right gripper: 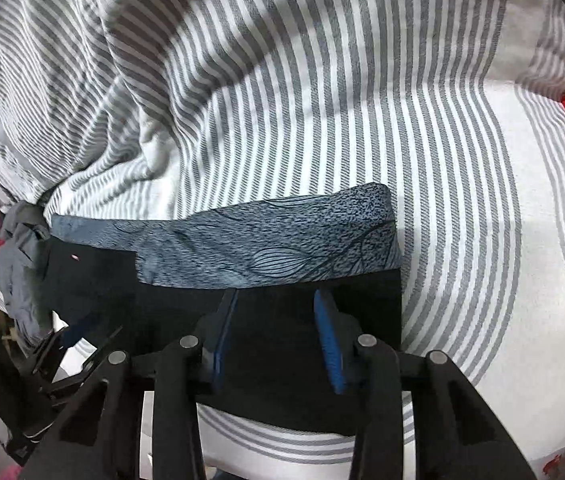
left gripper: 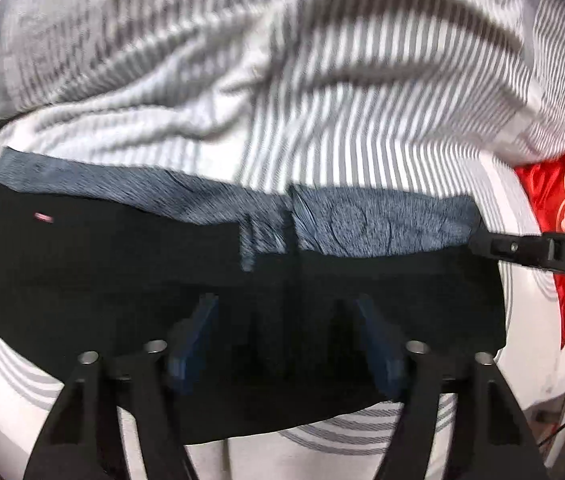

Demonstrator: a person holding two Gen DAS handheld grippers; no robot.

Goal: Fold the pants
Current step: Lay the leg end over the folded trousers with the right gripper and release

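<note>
Your left gripper (left gripper: 286,312) points steeply down over the pants (left gripper: 122,264). Its two blue-padded fingers (left gripper: 198,340) stand partly apart, with dark cloth showing between and beneath them, and nothing pinched. Whether the tips touch the fabric cannot be told, as the view is blurred.

Your right gripper (right gripper: 276,304) also points down, its blue pads (right gripper: 332,344) set at a narrow-to-middling gap over the black cloth, and they press on nothing.

The pants (right gripper: 266,248) lie flat as a wide dark band directly under both grippers. The black part is nearest you. A grey-blue speckled strip with a thin leaf pattern runs along the far edge. A small pink label (left gripper: 43,218) sits near the left end of the black part. The right gripper hangs near the band's right end, just short of the patterned strip.

Around the pants spreads a white bedsheet (right gripper: 462,200) with grey stripes, rumpled into folds farther away. A red cloth (left gripper: 562,208) with gold printing lies at the right edge. In the left wrist view, the right gripper (left gripper: 530,250) enters from the right, at the pants' right edge.
</note>
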